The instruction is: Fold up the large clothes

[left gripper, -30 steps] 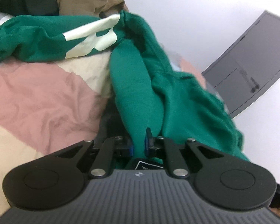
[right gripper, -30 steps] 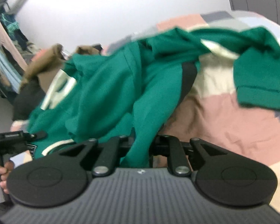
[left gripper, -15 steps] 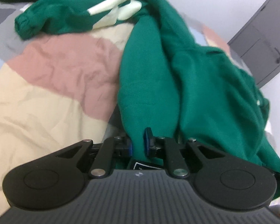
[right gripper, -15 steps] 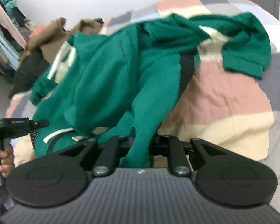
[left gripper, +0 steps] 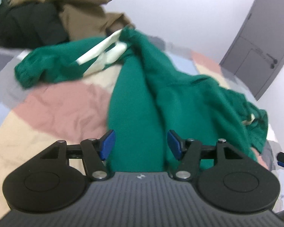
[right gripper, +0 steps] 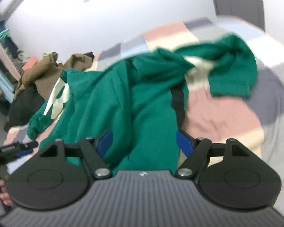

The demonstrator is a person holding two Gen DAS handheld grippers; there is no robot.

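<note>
A large green sweatshirt with cream lettering lies crumpled across the patchwork bedspread. In the left wrist view my left gripper has its jaws opening, blue pads well apart; green fabric runs between them without being pressed. In the right wrist view my right gripper is likewise opening, with the sweatshirt lying between its spread pads. One sleeve stretches to the far right and the other sleeve to the far left.
A brown garment and a black one are piled at the bed's far left corner. A grey door stands in the white wall. The other gripper and a hand show at the right wrist view's left edge.
Both grippers were shut on the green fabric and have now let go, their pads spreading wide. Both views have lifted and drawn back, and the sweatshirt has settled onto the bed.
</note>
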